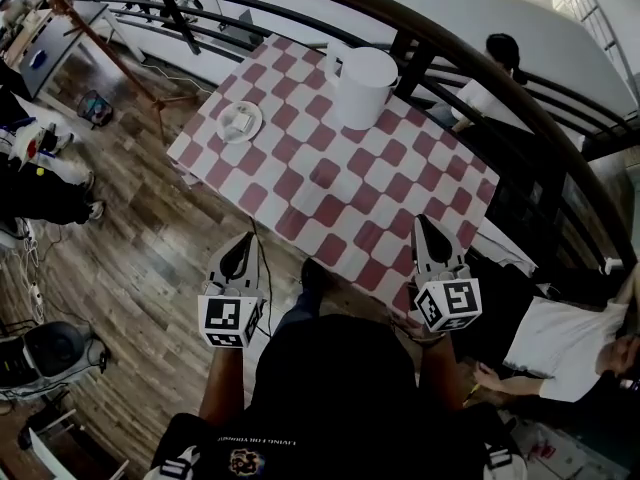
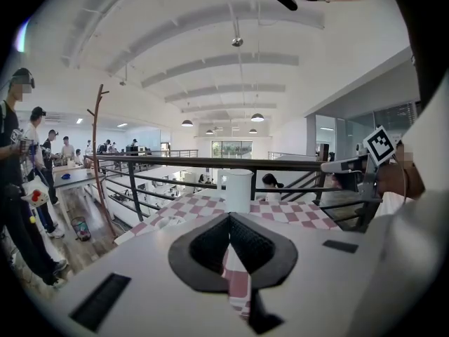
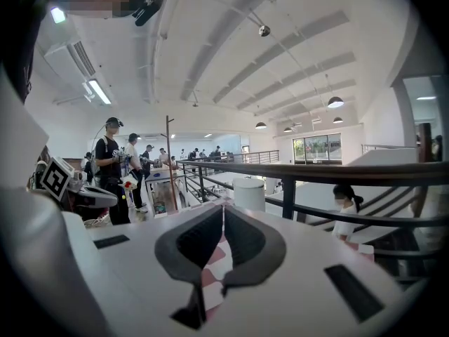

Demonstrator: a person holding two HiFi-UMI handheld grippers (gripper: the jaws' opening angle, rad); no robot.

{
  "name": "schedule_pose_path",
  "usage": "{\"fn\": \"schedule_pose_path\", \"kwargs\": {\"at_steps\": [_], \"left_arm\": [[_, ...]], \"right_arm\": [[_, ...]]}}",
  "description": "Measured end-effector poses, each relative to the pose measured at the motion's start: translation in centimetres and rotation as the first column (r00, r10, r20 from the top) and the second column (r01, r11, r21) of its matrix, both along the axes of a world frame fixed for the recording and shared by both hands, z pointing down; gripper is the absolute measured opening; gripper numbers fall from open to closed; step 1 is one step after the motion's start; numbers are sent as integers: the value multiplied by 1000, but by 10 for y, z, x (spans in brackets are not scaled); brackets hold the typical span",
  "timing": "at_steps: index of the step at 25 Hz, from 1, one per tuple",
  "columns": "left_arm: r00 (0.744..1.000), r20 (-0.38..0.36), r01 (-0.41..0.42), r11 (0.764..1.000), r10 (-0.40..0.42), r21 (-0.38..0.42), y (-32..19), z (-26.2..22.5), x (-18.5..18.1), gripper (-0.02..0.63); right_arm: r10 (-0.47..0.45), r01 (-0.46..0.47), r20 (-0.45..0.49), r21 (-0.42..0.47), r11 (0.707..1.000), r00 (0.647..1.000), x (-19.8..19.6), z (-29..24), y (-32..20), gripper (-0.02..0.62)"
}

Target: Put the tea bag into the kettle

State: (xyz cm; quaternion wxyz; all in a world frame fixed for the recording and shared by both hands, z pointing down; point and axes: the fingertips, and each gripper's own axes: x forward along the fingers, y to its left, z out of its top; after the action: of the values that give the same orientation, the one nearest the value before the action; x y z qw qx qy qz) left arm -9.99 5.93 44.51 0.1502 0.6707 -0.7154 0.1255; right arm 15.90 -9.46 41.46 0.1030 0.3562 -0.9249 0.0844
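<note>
Left gripper [image 1: 240, 251] and right gripper [image 1: 427, 236]: jaws together, empty, both held at the near edge of the table [image 1: 330, 183], probably poised to reach. Tea bag [image 1: 240, 120] waits on its plate [image 1: 222, 130], well ahead of the left jaws. Kettle [image 1: 365, 86] stands farther ahead.

Open-plan office/lab mezzanine w/ black railing [image 2: 196, 161], pendant lamps [image 2: 257, 117], ppl [image 3: 112, 163] by desks [image 1: 50, 33]; arched ceiling [image 2: 231, 62]

I am looking at the kettle [image 1: 365, 86] standing at the far edge of the table [image 1: 330, 183], just before the railing [image 1: 470, 58]. The plate [image 1: 225, 133] is sitting at the table's left, well apart from the kettle, carrying the tea bag [image 1: 240, 121]. My left gripper [image 1: 243, 243] is hanging off the near edge, and my right gripper [image 1: 424, 228] is hanging over the near right corner.
</note>
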Motion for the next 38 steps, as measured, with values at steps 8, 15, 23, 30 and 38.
{"fn": "schedule_pose_path", "kwargs": {"at_steps": [8, 15, 23, 30, 38], "left_arm": [[998, -17, -53, 999, 53, 10, -31, 1, -27, 8], [995, -20, -94, 996, 94, -1, -56, 13, -52, 8], [993, -3, -116, 992, 116, 43, -86, -3, -58, 8], [994, 10, -105, 992, 105, 63, -103, -12, -61, 8], [987, 86, -142, 987, 136, 78, -150, -24, -65, 6]], "right_arm": [[51, -51, -20, -2, 999, 998, -22, 2, -19, 17], [87, -88, -45, -5, 996, 995, -35, 9, -31, 18], [85, -83, -44, 33, 996, 995, -44, -1, -51, 18], [66, -64, -28, 55, 996, 997, -53, -12, -79, 18], [54, -53, -3, 74, 996, 999, -63, -20, -125, 18]]}}
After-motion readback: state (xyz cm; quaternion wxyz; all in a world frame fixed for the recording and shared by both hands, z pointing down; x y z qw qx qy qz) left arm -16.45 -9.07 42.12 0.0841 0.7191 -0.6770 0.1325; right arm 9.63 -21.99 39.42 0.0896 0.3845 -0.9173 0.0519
